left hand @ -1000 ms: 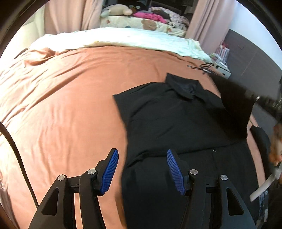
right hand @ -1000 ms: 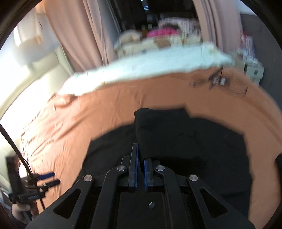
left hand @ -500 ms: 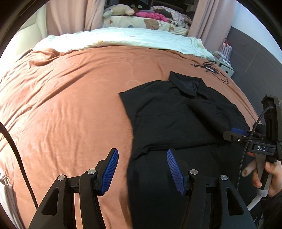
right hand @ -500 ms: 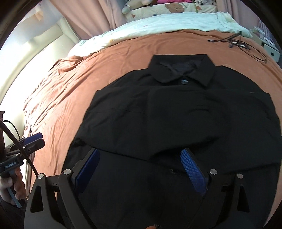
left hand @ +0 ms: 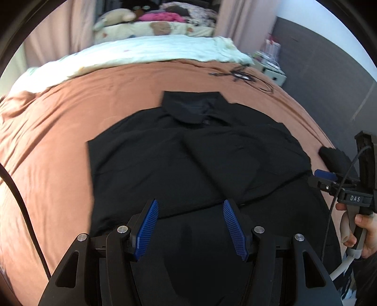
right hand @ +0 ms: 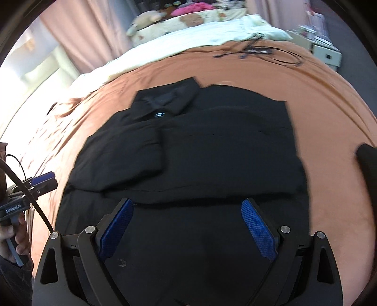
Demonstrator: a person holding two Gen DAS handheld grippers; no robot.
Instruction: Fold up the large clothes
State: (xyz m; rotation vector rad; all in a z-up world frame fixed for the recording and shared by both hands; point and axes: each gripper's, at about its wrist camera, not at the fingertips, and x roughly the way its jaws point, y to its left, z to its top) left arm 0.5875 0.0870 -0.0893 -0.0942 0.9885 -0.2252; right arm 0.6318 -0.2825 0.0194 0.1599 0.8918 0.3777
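A large black collared shirt (left hand: pixel 188 160) lies flat on the orange-brown bedspread (left hand: pixel 51 141), collar toward the far side, both sleeves folded in across the chest. It also shows in the right wrist view (right hand: pixel 200 150). My left gripper (left hand: pixel 189 207) is open and empty, over the shirt's lower part near its left side. My right gripper (right hand: pixel 187 207) is open and empty, over the shirt's lower middle. The right gripper also shows at the right edge of the left wrist view (left hand: pixel 326 175); the left gripper shows at the left edge of the right wrist view (right hand: pixel 43 180).
A pale blanket (left hand: pixel 146 51) and stuffed toys (left hand: pixel 117 18) lie at the bed's far end. Black cables (left hand: pixel 242 76) lie on the bedspread beyond the collar. A second dark item (left hand: pixel 334 157) lies to the shirt's right. A white box (right hand: pixel 325 50) stands beside the bed.
My right gripper laid the right sleeve across the chest, let go and opened. Both grippers have since shifted toward the shirt's lower part, the left moving right over the fabric.
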